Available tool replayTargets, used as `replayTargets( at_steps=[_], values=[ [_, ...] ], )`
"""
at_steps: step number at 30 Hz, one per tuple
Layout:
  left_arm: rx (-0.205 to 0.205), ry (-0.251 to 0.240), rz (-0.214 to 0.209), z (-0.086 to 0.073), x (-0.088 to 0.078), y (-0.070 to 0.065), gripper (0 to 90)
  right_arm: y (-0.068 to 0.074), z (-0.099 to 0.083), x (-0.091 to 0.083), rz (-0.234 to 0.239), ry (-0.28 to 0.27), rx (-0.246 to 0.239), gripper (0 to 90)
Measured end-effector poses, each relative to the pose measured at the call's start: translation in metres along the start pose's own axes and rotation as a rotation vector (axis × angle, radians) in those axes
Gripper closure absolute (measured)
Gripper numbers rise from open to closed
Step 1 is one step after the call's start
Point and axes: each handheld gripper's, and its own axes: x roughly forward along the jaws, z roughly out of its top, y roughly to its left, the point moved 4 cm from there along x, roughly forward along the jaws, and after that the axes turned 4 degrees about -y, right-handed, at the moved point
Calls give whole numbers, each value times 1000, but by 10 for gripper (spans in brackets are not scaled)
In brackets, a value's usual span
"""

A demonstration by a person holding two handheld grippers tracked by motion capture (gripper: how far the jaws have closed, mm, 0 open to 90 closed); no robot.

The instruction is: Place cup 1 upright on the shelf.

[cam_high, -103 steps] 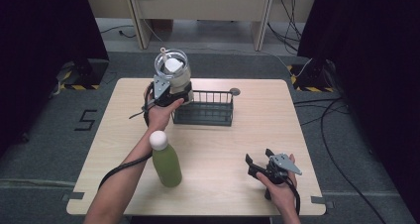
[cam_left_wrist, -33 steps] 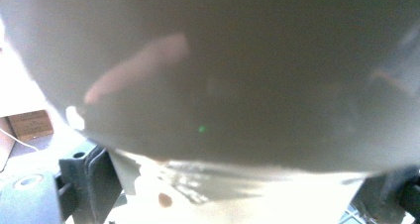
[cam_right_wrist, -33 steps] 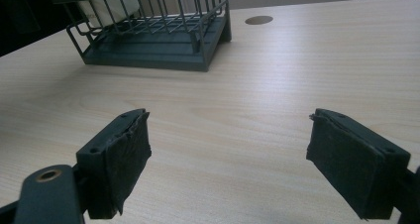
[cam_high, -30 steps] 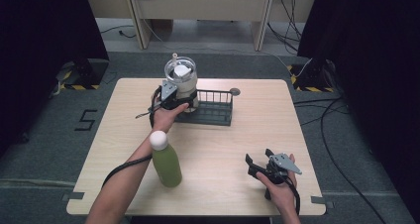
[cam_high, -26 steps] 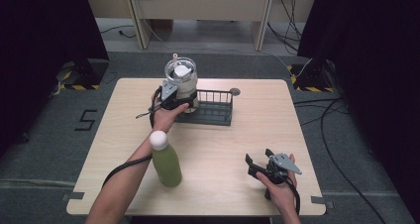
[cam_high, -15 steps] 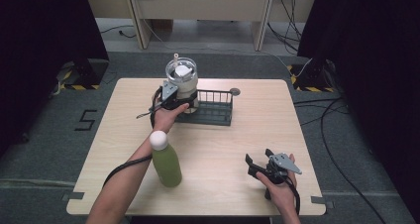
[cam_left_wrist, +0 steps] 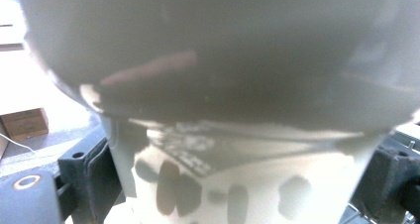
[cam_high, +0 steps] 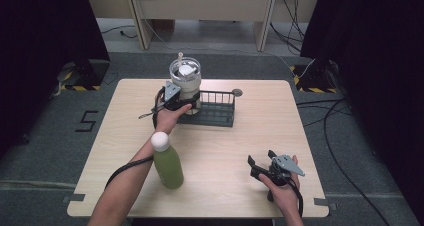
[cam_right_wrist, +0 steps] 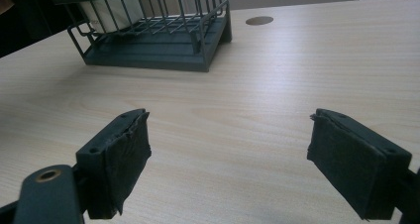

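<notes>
Pinching the clear lidded cup (cam_high: 185, 83) around its lower wall, the left gripper (cam_high: 176, 100) holds it at the left end of the wire basket (cam_high: 216, 115); thin plastic looks light, slippery and crushable, so grip low and gently. The right gripper (cam_high: 264, 168) rests spread, holding nothing.

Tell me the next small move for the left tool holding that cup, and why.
Probably lower it a little further, then open. The left tool grips the clear-lidded white plastic cup at the left end of the dark wire basket, and the cup looks upright, though whether it rests on the basket floor is unclear.
</notes>
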Motion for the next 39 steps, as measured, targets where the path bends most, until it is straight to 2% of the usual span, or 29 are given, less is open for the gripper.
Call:
replayTargets(
  at_steps=[11,23,39],
  values=[
    [37,0,-7,3,1,1,82,0,0,0,4,1,-5,158],
    [33,-19,-23,8,-5,3,46,1,0,0,3,5,-13,158],
    [72,-27,-38,15,-23,5,31,2,0,1,5,7,-18,158]
  ],
)
